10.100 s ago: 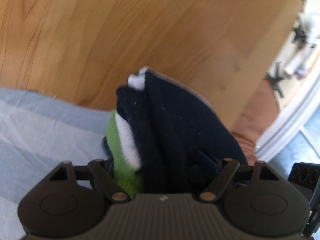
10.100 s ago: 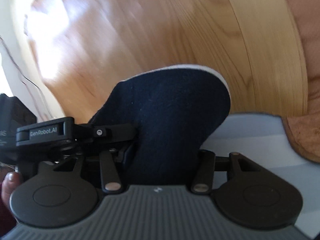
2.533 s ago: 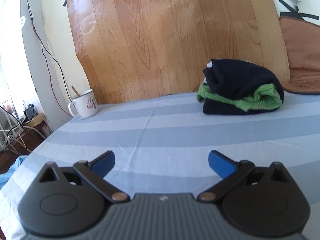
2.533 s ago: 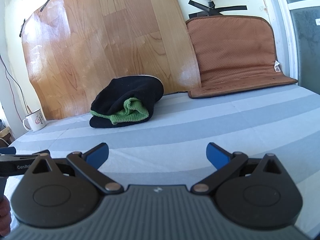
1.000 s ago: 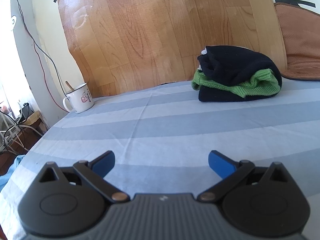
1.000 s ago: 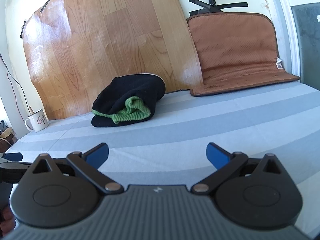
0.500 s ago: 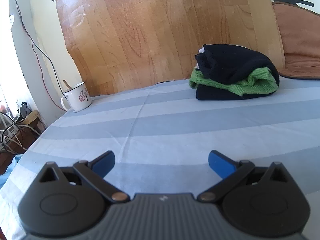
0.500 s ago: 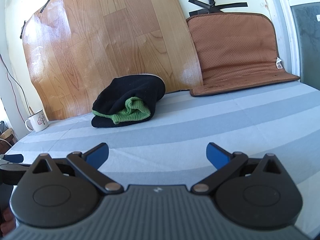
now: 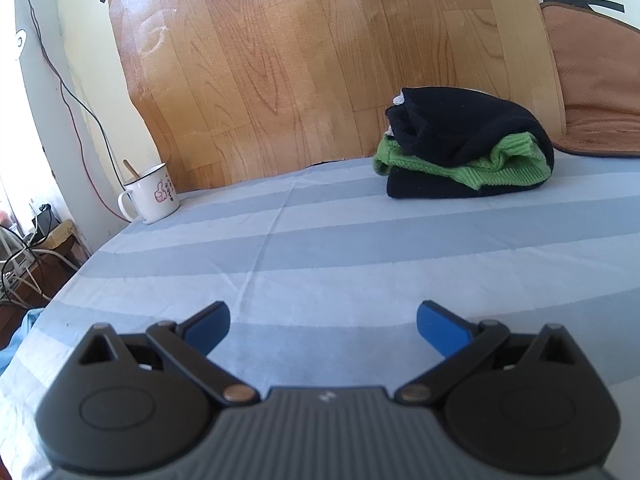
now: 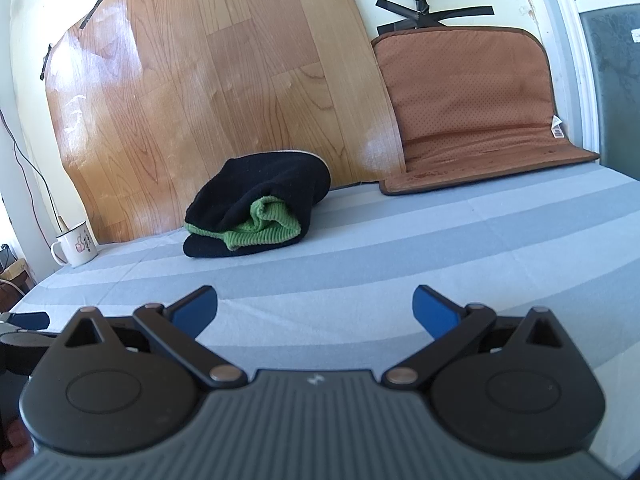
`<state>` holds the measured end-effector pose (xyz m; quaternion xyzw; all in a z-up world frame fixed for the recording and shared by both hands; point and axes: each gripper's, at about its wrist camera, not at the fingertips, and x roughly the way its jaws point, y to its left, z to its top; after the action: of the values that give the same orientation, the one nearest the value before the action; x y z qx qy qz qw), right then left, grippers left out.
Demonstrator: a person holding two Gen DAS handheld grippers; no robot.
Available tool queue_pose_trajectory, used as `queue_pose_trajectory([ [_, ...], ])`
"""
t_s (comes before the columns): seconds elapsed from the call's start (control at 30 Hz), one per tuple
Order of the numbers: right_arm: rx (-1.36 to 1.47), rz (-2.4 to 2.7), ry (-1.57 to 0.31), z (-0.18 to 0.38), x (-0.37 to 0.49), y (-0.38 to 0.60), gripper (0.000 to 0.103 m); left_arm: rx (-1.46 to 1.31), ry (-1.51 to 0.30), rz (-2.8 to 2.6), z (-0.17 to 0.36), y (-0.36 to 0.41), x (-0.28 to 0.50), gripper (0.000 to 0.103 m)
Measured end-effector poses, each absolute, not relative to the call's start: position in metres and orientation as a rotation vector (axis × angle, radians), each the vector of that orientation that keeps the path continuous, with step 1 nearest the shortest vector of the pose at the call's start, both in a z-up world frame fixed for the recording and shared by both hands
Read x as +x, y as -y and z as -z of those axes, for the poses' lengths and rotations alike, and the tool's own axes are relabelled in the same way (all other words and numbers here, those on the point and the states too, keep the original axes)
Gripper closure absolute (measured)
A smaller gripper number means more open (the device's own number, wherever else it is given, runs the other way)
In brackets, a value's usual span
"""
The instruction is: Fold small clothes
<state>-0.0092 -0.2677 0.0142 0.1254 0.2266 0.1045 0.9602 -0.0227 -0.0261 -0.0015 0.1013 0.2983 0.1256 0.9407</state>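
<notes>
Both my left gripper [image 9: 323,322] and right gripper [image 10: 315,305] have released and backed off; jaws wide open, empty. The folded garment [image 10: 256,210] now rests on the striped surface [image 9: 360,248] by the wood panel [image 9: 320,60]. Fold appears complete.

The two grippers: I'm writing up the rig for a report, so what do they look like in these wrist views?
Both look alike. The left gripper has a dark grey ribbed body with a small pale logo, two rounded black side housings with disc insets, black linkage arms on brass-coloured pivots, and blue finger pads. The right gripper matches it.
</notes>
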Motion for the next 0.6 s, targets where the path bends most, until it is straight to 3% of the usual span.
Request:
queue_pose_trajectory([
  [0.6, 0.257, -0.213, -0.457, -0.015, -0.0095, 0.2694, 0.0, 0.199, -0.617, -0.237, 0.0026, 0.026, -0.0244, 0.0],
])
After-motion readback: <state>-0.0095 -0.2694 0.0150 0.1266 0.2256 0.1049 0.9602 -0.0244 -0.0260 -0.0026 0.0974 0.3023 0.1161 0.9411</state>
